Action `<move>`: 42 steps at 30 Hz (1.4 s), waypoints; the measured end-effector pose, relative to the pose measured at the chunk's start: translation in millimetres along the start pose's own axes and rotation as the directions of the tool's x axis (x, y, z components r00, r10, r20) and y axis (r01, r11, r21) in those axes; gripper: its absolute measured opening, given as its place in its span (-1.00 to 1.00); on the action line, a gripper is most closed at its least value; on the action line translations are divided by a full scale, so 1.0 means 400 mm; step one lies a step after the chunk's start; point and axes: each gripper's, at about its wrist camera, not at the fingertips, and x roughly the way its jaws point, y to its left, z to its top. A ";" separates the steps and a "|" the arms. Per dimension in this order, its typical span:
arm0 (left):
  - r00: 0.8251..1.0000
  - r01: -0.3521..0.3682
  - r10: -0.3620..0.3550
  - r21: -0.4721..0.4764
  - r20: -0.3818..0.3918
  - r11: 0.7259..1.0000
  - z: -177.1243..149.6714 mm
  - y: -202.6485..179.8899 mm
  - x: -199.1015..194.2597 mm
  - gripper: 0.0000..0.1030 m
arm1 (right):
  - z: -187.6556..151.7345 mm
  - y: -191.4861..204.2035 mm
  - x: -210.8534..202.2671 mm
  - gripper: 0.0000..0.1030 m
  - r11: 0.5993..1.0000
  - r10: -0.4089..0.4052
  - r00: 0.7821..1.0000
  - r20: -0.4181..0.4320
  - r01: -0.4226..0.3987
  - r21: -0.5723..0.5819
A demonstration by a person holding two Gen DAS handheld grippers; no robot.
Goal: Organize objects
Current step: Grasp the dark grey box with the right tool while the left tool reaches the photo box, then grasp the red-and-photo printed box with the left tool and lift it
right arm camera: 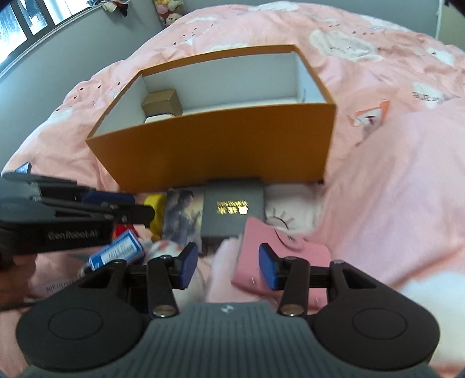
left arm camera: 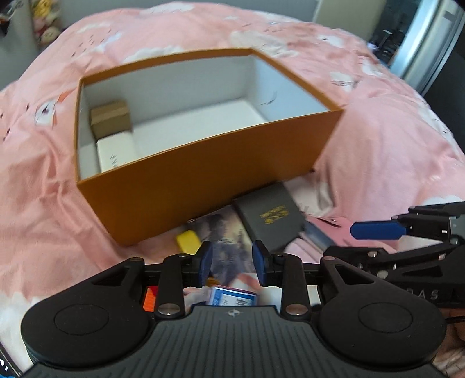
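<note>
An open orange box [left arm camera: 203, 186] [right arm camera: 218, 151] with a white inside stands on the pink bedspread and holds a brown carton [left arm camera: 110, 119] and a white box [left arm camera: 116, 154]. Against its near wall lie a dark grey box with gold lettering [left arm camera: 273, 218] [right arm camera: 232, 212], a picture card [left arm camera: 226, 232] [right arm camera: 183, 218], a yellow item [left arm camera: 189, 241] and a blue-and-white packet [right arm camera: 119, 250]. My left gripper [left arm camera: 232, 261] hangs open over the picture card, holding nothing. My right gripper [right arm camera: 228, 266] is open above the left edge of a pink pouch [right arm camera: 279, 253].
The pink bedspread [right arm camera: 392, 174] spreads to all sides of the box, rumpled in places. A grey wall and a window [right arm camera: 26, 26] lie beyond the bed at the far left. Each gripper shows at the side of the other's view, close by.
</note>
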 end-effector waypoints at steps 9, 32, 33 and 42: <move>0.998 -0.021 0.015 -0.082 -0.066 0.996 0.031 0.065 0.060 -0.21 | 0.114 -0.064 0.176 0.31 0.993 0.082 0.986 -0.145 -0.068 0.100; 0.995 -0.027 0.024 -0.030 -0.100 0.999 0.070 0.066 0.148 0.02 | 0.111 -0.180 0.254 -0.10 0.927 0.269 0.952 -0.147 -0.214 0.308; 0.994 -0.030 0.026 -0.028 -0.108 0.999 0.072 0.065 0.154 0.03 | 0.108 -0.180 0.237 -0.17 0.925 0.275 0.953 -0.130 -0.225 0.308; 0.982 0.002 -0.027 -0.134 -0.184 0.991 0.084 0.090 0.212 0.24 | 0.093 -0.137 0.102 -0.24 0.954 0.209 0.978 0.000 -0.203 0.222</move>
